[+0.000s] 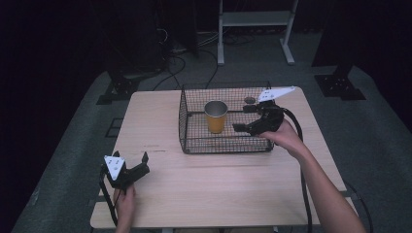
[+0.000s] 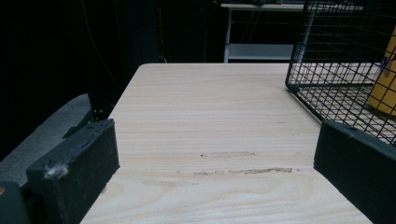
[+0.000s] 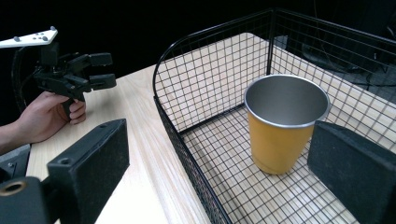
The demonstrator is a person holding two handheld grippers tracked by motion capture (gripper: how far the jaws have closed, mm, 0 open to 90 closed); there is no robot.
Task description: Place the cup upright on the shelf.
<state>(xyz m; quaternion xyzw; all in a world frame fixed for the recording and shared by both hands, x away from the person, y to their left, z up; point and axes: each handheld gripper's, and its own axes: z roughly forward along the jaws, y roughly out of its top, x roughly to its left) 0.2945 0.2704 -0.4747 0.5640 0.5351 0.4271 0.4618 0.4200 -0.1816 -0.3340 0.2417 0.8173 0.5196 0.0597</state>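
A yellow cup (image 1: 215,118) with a metal inside stands upright in a black wire basket (image 1: 183,121) at the middle back of the wooden table (image 1: 218,184). My right gripper (image 1: 241,118) reaches over the basket's right side, open, with its jaws just right of the cup and not touching it. In the right gripper view the cup (image 3: 282,126) stands between that gripper's (image 3: 219,158) spread jaws but farther off, inside the basket (image 3: 187,46). My left gripper (image 1: 131,156) rests open near the table's front left corner, holding nothing. Its own view (image 2: 217,154) shows bare wood between the jaws, with the basket (image 2: 336,70) and cup (image 2: 385,84) at the right.
A small dark round thing (image 1: 249,100) lies near the basket's back right. A white frame (image 1: 255,19) and cables (image 1: 175,63) are on the floor behind the table. The left gripper (image 3: 105,70) appears far off in the right gripper view.
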